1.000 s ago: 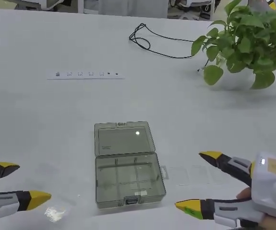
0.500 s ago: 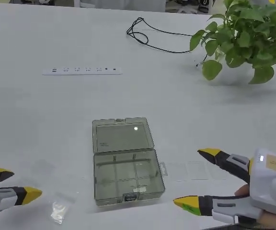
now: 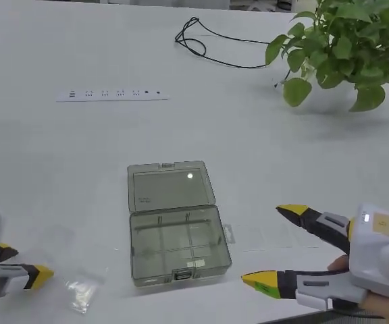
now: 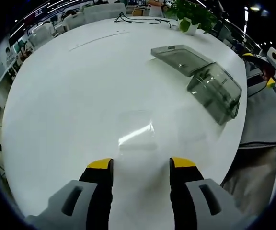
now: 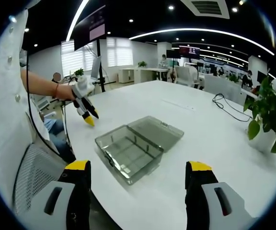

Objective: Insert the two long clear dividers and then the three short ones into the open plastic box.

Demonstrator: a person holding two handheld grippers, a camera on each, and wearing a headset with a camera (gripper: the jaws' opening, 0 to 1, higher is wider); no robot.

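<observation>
Here, on a white table (image 3: 248, 148), a grey see-through box (image 3: 177, 239) lies in the near middle with its lid folded open to the far side. Faint lines cross its inside, but whether they are fitted parts is too hard to tell. The right gripper (image 3: 272, 244) hovers just to the right of the box, jaws spread wide and holding nothing, yellow tips aimed left toward it. Flat clear dividers (image 3: 265, 236), hard to make out, lie on the table just right of the box, between it and that gripper's far jaw. The left gripper (image 3: 24, 263) sits well to the left of the box at the near edge, jaws parted and empty. A small crumpled clear piece (image 3: 81, 295) lies between it and the box, nearer the gripper; the left gripper view shows this piece (image 4: 135, 133) just ahead of the tips. On the far side are a power strip (image 3: 110, 94), a looped black cable (image 3: 204, 47) and, at far right, a leafy plant (image 3: 343, 47).
</observation>
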